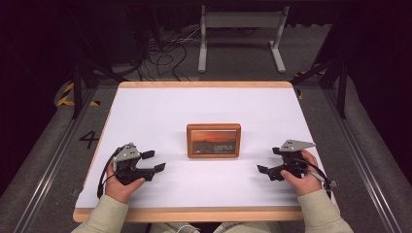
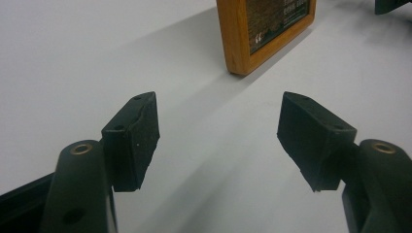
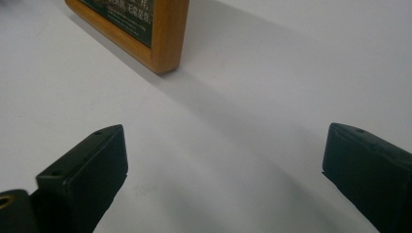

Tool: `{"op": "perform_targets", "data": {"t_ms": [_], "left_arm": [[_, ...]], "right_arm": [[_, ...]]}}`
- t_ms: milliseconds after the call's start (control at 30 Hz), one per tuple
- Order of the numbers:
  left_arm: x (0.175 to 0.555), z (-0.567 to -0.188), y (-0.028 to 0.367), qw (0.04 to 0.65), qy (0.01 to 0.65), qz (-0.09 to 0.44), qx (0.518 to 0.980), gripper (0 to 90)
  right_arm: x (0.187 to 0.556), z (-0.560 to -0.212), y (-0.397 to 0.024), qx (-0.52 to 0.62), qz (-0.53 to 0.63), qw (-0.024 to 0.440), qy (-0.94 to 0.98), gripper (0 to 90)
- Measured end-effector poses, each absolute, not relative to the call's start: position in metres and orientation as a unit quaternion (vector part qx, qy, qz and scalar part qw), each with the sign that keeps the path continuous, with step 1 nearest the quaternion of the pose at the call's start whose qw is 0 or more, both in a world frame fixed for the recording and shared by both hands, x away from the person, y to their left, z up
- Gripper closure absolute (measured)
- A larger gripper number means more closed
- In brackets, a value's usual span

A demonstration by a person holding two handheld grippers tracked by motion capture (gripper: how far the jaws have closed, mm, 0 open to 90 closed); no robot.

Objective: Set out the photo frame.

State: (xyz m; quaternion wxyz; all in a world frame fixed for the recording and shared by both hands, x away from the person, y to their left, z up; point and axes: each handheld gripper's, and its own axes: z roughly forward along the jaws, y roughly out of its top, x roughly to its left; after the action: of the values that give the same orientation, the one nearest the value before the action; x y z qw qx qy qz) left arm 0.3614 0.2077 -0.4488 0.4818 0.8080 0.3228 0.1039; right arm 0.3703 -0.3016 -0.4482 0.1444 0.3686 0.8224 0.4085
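Left gripper and right gripper: jaws spread, nothing grasped, resting near-left and near-right of the wooden picture frame.

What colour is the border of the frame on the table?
The frame has an orange-brown wooden border; the left gripper view shows it best.

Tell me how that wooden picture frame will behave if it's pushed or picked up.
The picture frame looks rigid, with thick wooden edges, so it should not flex. It seems to stand nearly upright on the white table, so a push high up would probably tip it. Its glossy front may be slippery and breakable.
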Motion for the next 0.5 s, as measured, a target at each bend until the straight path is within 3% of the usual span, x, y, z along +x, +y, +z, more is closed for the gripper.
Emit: {"op": "perform_targets", "data": {"t_ms": [500], "left_arm": [[0.3627,-0.4504,0.2070,0.480,0.328,0.104,0.807,31.3]], "right_arm": [[0.3725,-0.4561,-0.2965,0.396,0.355,0.177,0.828,3.0]]}}
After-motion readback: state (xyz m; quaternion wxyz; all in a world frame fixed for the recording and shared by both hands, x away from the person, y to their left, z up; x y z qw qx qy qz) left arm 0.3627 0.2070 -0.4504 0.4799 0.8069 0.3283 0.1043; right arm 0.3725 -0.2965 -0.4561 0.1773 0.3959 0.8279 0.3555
